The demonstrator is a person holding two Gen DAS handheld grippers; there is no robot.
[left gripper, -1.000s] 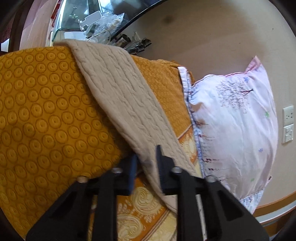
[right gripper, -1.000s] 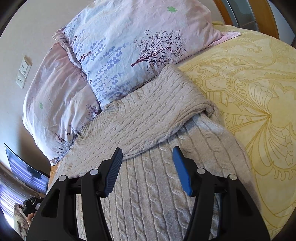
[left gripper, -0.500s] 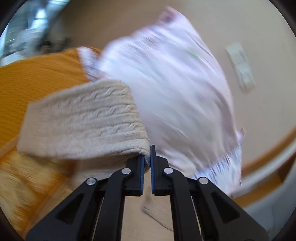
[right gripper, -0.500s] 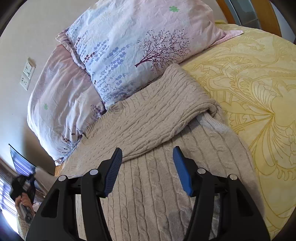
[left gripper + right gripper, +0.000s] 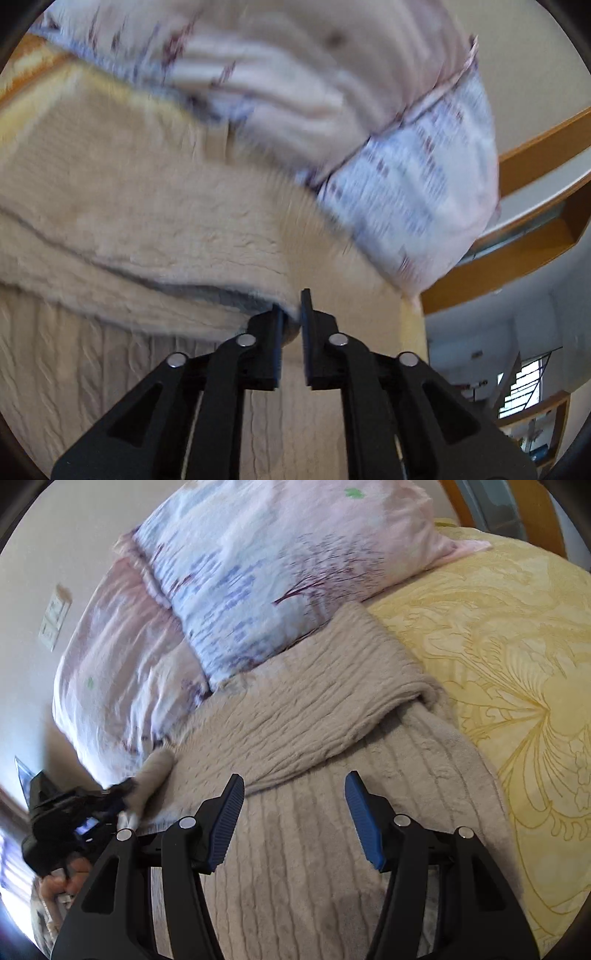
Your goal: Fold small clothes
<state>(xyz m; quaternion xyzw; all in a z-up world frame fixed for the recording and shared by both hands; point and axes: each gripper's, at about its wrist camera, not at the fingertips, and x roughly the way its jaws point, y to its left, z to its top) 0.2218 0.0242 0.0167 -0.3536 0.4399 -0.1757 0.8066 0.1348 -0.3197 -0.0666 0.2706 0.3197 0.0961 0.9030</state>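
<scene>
A beige cable-knit sweater (image 5: 314, 812) lies on the bed, one sleeve (image 5: 332, 701) folded across its body. My left gripper (image 5: 291, 317) is shut on the cuff end of the other sleeve (image 5: 147, 229) and holds it over the sweater's body. In the right wrist view the left gripper (image 5: 122, 794) shows at the left edge with the sleeve end (image 5: 155, 775) in it. My right gripper (image 5: 295, 812) is open and empty, hovering above the sweater's body.
Two floral pillows (image 5: 258, 572) lie against the wall behind the sweater. A yellow patterned bedspread (image 5: 498, 664) covers the bed to the right. A wooden bed frame (image 5: 535, 158) and a wall switch (image 5: 55, 620) are in view.
My left gripper closed on the sleeve and carried it from the orange bedspread side toward the pillows and over the sweater. My right gripper stayed open and hardly moved.
</scene>
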